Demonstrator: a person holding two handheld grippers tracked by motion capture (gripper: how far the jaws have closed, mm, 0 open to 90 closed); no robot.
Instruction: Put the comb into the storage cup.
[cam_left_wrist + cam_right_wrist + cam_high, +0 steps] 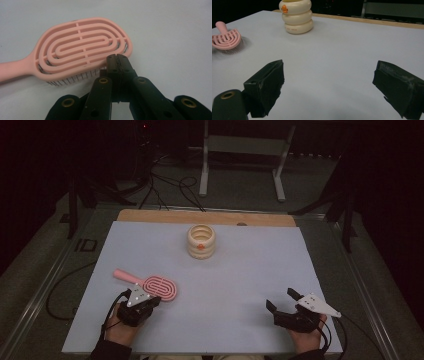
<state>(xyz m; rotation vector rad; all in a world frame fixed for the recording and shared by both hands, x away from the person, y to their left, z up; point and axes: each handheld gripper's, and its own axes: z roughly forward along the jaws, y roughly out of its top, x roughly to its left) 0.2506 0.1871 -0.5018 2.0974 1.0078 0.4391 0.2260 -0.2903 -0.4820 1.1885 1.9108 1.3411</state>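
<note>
Pink hairbrush (80,47) lying bristles-down on pale surface (240,270); left gripper (117,62) sitting beside it, jaws together. Right gripper (329,85) resting with jaws apart. Cream ringed holder (201,241) standing farther back.

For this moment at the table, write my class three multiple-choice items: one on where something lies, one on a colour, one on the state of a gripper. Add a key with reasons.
1. Where does the hairbrush lie?
A. On the person's left side of the table, just ahead of the left gripper
B. Inside the ringed holder
C. Beside the right gripper

2. What colour is the hairbrush?
A. Blue
B. Pink
C. Black

3. How does the right gripper stand?
A. Shut on the hairbrush
B. Shut on nothing
C. Open, nothing between its jaws

Key:
1 A: the high view shows it at the left, and the left gripper view has it right past the closed jaw tips.
2 B: it is pink in every view.
3 C: the right gripper view shows a wide gap with bare table between; the cream ringed holder stands far off.
</note>
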